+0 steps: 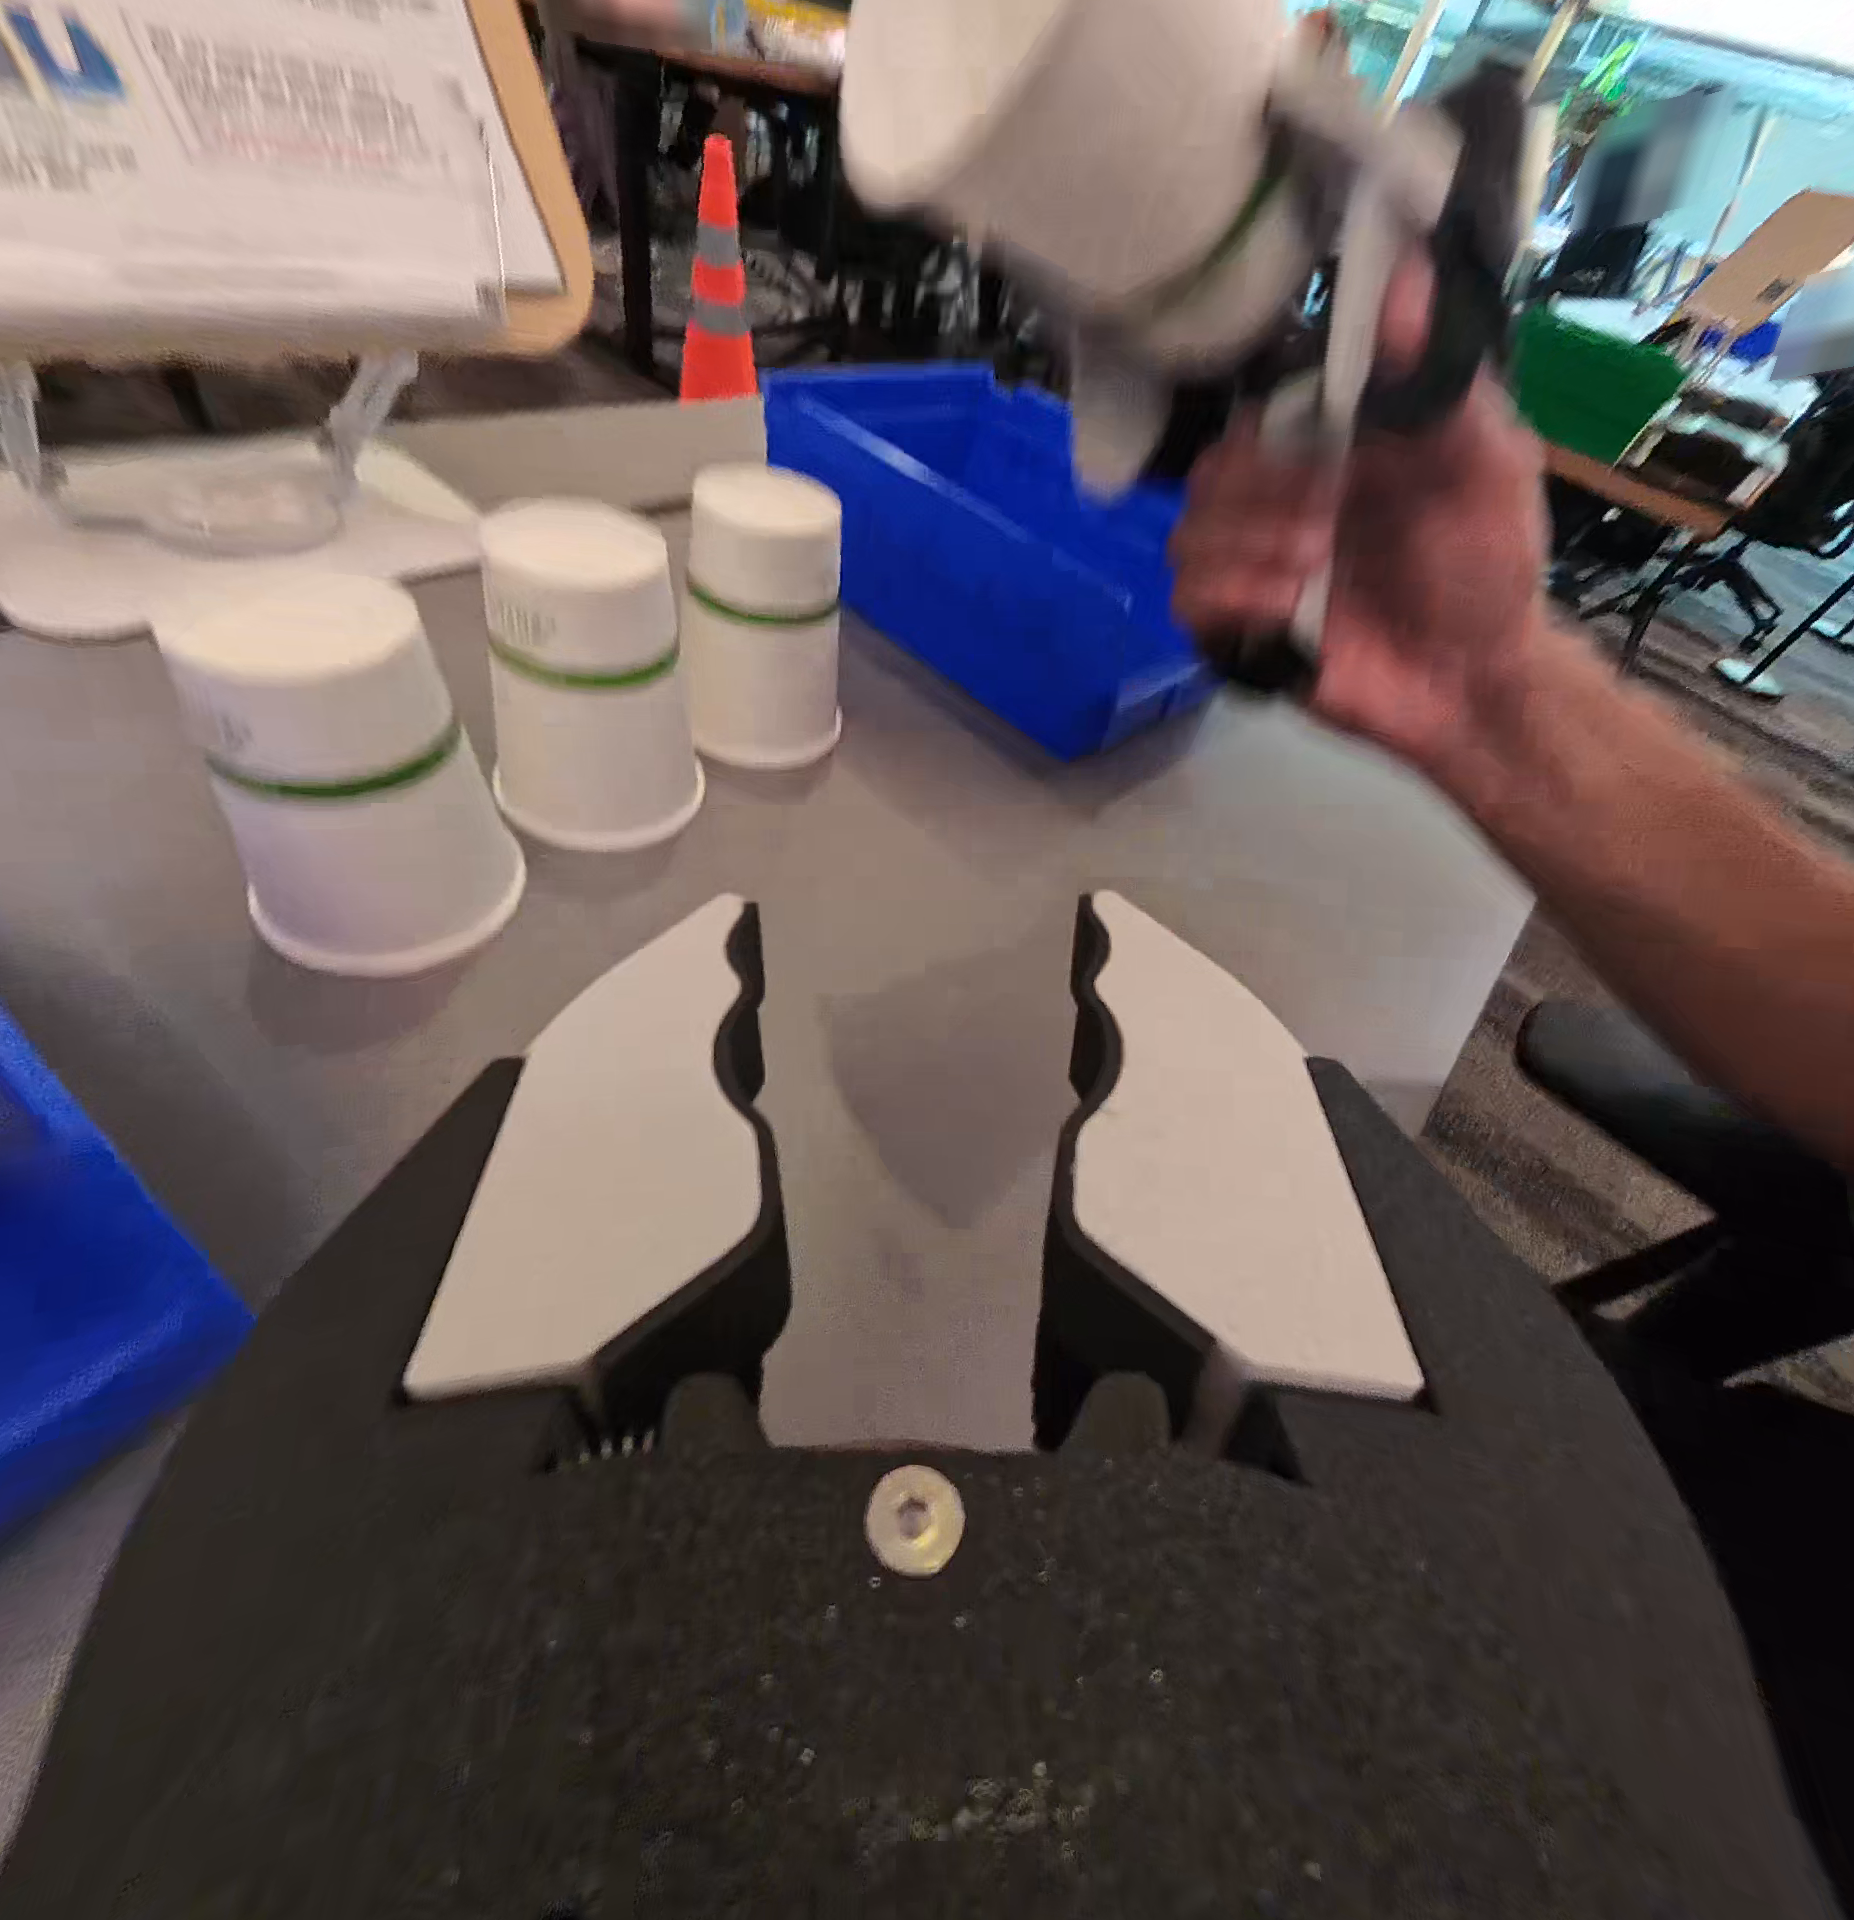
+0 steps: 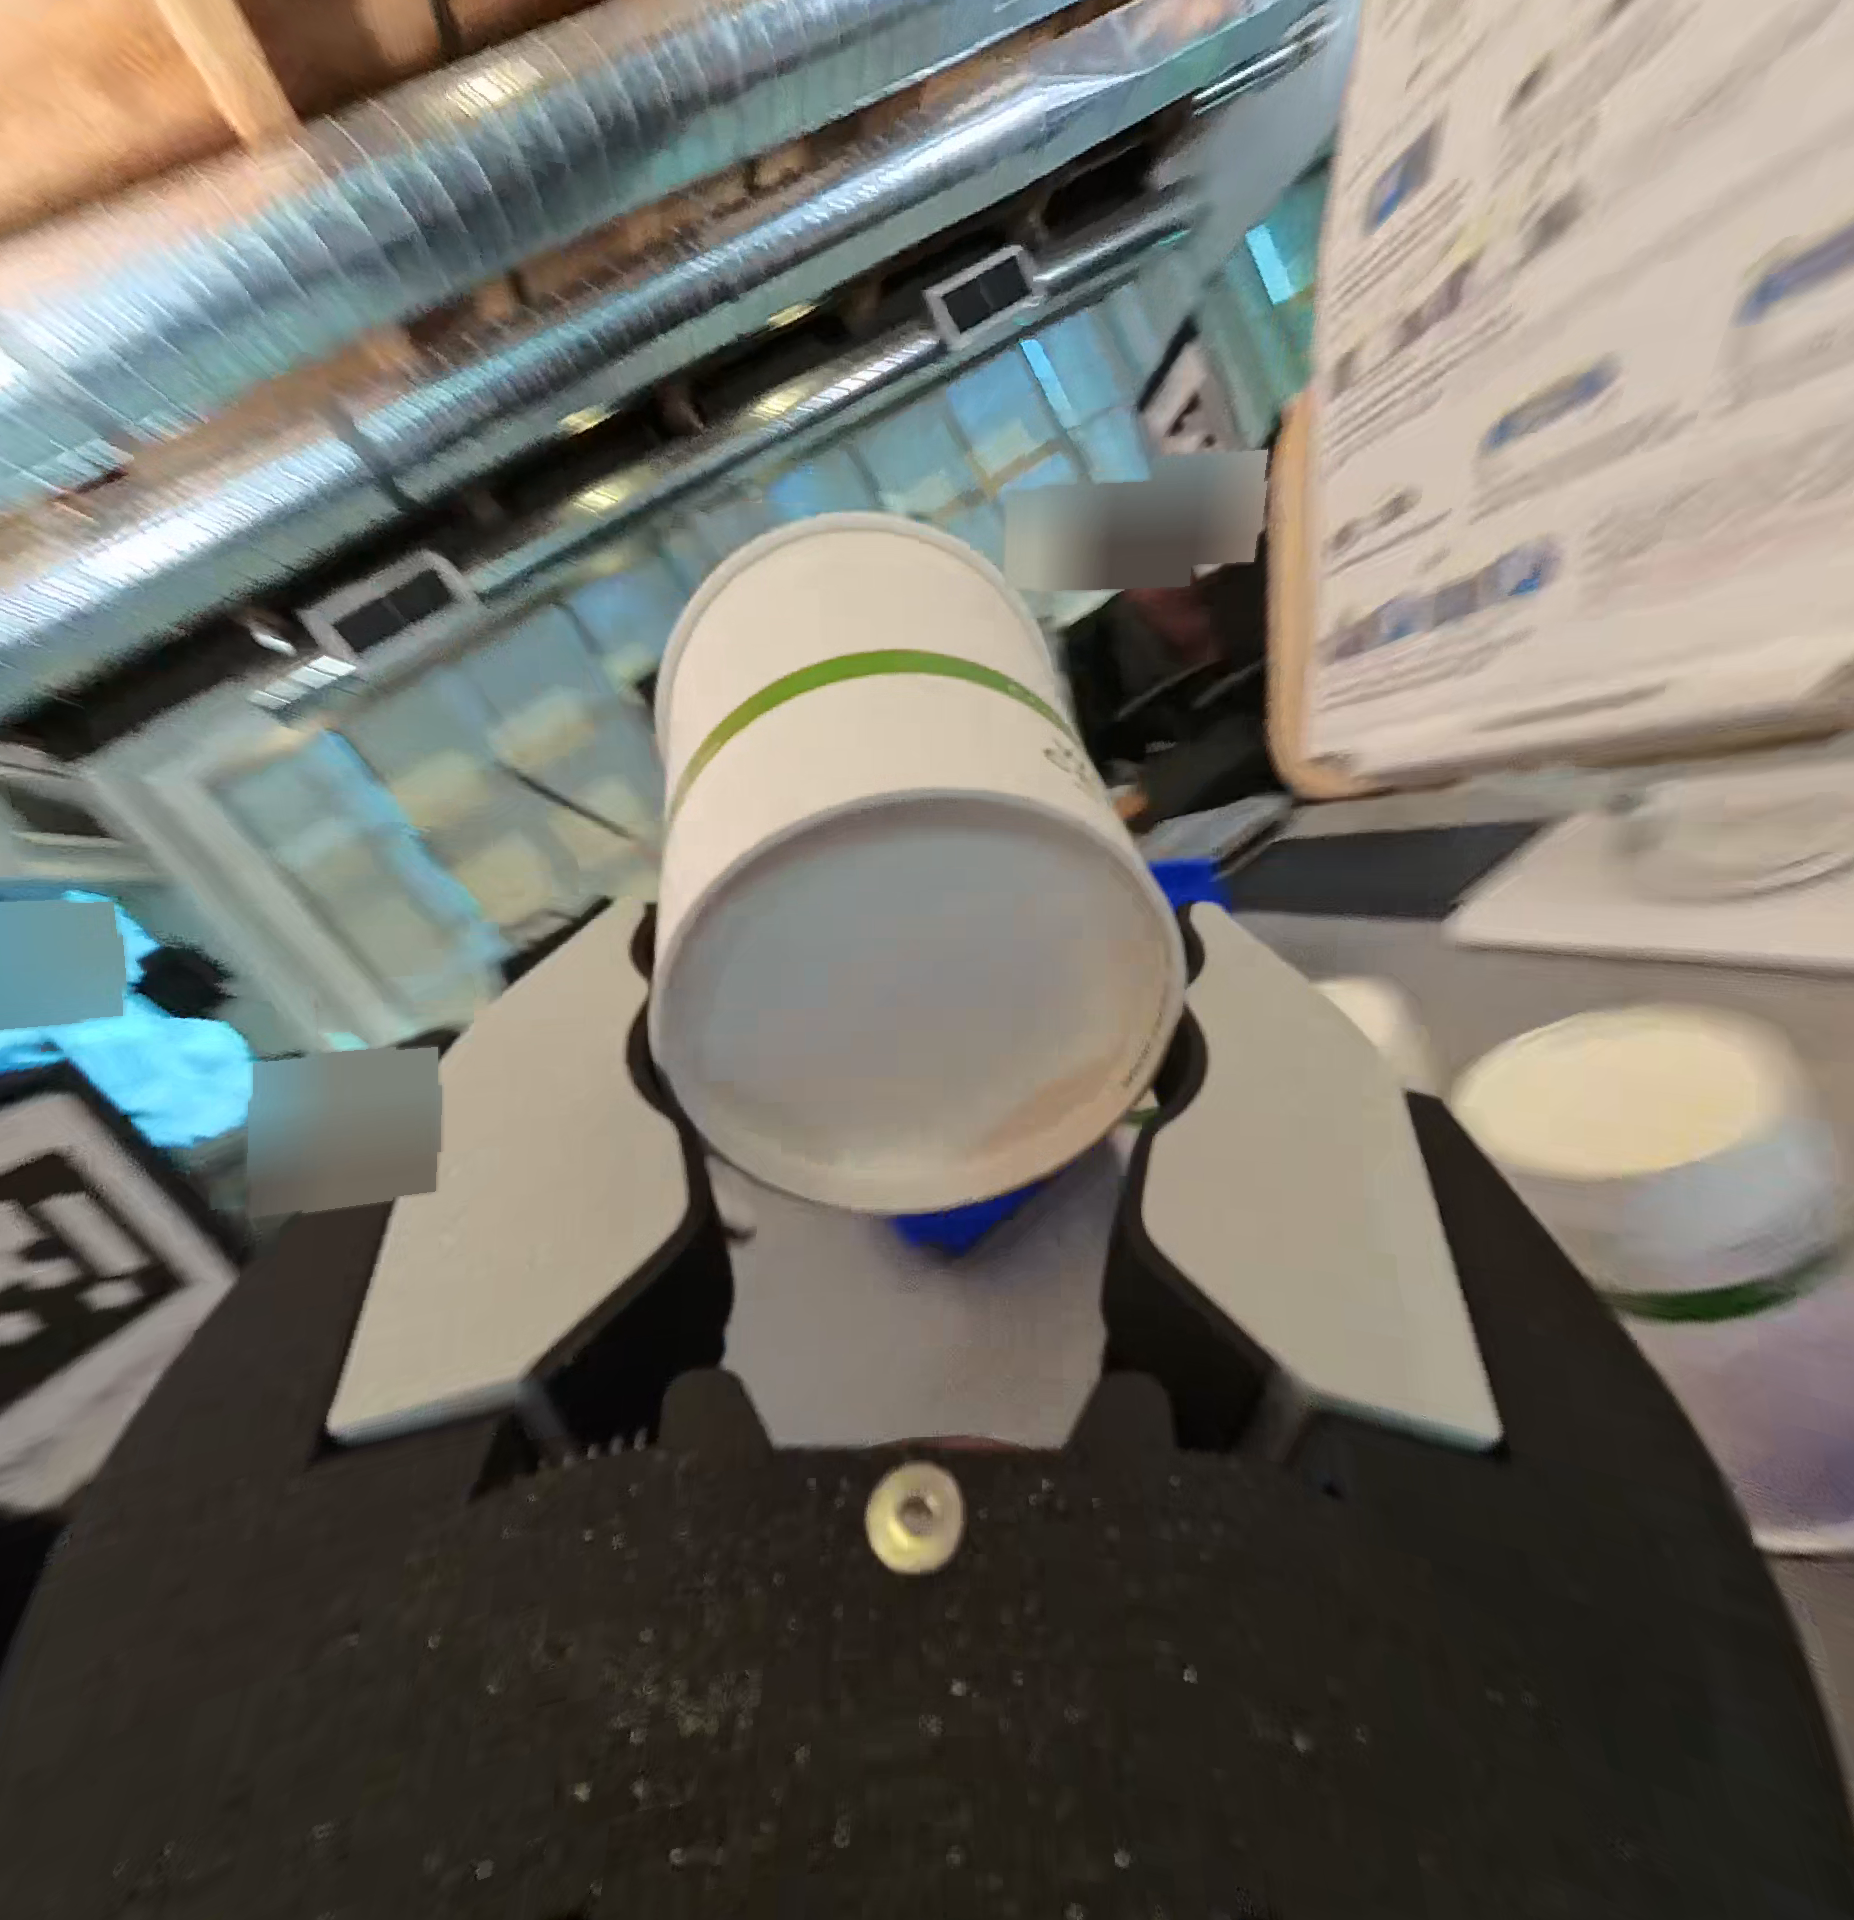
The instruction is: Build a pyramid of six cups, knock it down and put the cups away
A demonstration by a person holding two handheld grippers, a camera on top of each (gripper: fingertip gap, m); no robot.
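- Right gripper [image 2: 918, 1023] pinches a tapered white paper cup [image 2: 902, 904] with a green band, tilted in the air, flat base toward the camera.
- Left gripper [image 1: 915, 945] hangs empty, jaws parted, over the smooth grey table [image 1: 1006, 831].
- Three cups [image 1: 580, 675] stand inverted in a row beside a blue plastic bin [image 1: 985, 551].

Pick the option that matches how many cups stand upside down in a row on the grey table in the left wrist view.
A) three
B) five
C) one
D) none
A: three white cups with green bands, the near cup, the middle cup and the far cup, stand mouth down on the table, while the right tool holds a fourth cup in the air.
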